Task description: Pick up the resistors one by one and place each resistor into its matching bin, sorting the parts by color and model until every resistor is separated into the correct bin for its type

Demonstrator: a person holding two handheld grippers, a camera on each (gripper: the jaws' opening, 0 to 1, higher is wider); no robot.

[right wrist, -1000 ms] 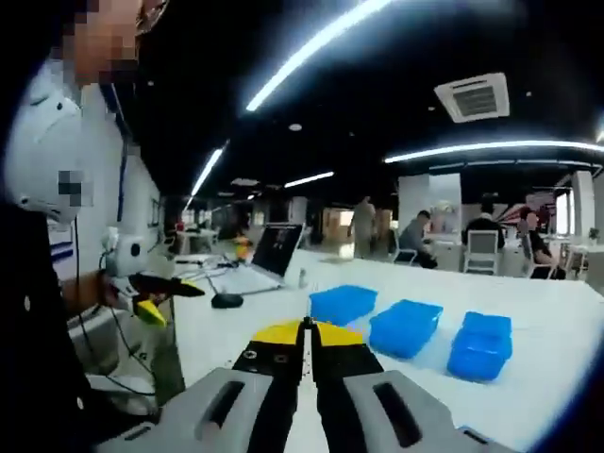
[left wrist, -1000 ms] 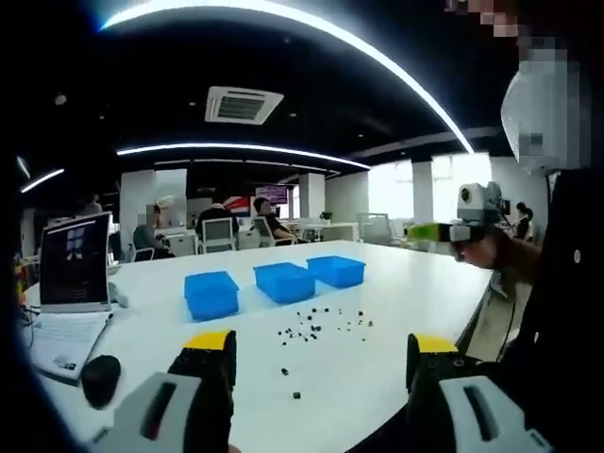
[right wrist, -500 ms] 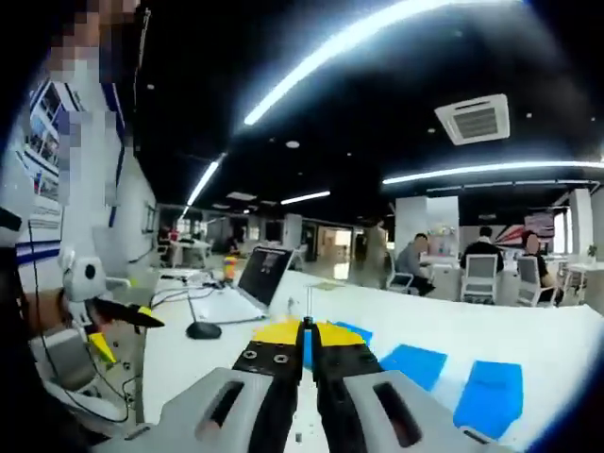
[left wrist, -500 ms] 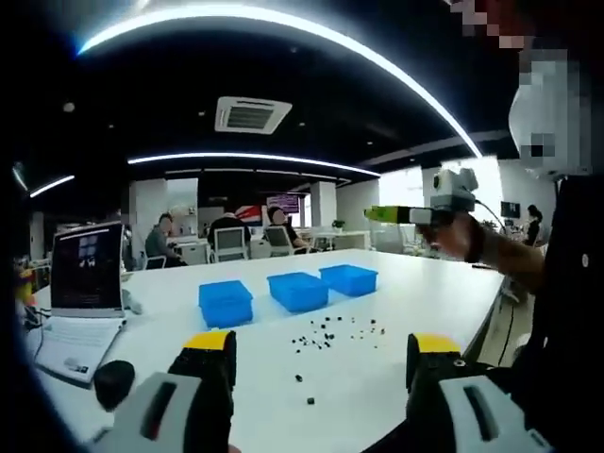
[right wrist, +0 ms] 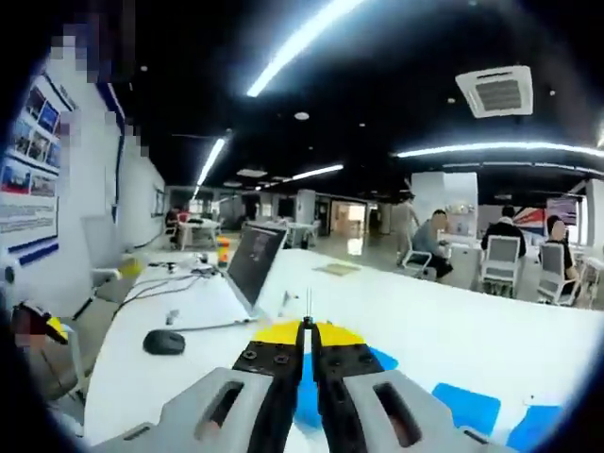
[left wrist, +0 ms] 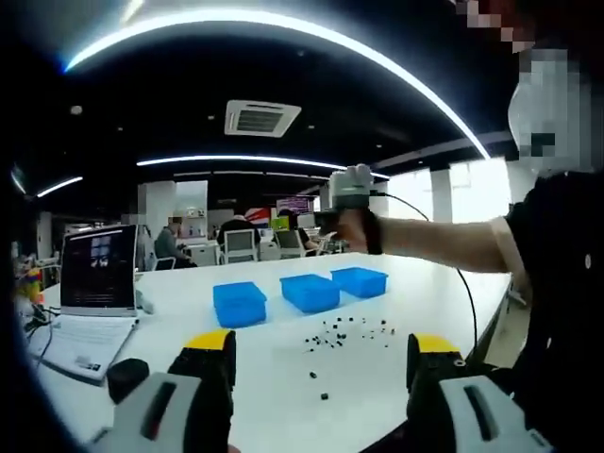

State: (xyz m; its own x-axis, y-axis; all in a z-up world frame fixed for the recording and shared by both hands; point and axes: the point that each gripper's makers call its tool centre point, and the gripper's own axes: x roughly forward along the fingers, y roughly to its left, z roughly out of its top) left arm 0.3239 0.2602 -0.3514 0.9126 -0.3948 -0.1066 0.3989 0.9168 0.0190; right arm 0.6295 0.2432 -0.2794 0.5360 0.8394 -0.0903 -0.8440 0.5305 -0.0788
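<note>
In the left gripper view, several small dark resistors (left wrist: 347,330) lie scattered on the white table (left wrist: 283,363). Three blue bins (left wrist: 239,302) (left wrist: 310,292) (left wrist: 360,281) stand in a row behind them. My left gripper (left wrist: 323,347) is open and empty, low over the table's near edge. A hand holds my right gripper (left wrist: 347,193) high above the bins on an outstretched arm. In the right gripper view its jaws (right wrist: 307,330) are shut, with a thin pin-like tip rising between them. Blue bins (right wrist: 467,406) show below and to the right.
An open laptop (left wrist: 94,274) (right wrist: 253,264) and a black mouse (left wrist: 123,376) (right wrist: 163,342) sit on the table left of the bins. Seated people, chairs and desks are in the far background. The person's torso (left wrist: 566,283) is at the right.
The right gripper has swung from the right side to above the bins, and its view has turned toward the laptop. The left gripper stays open, and its view has barely shifted.
</note>
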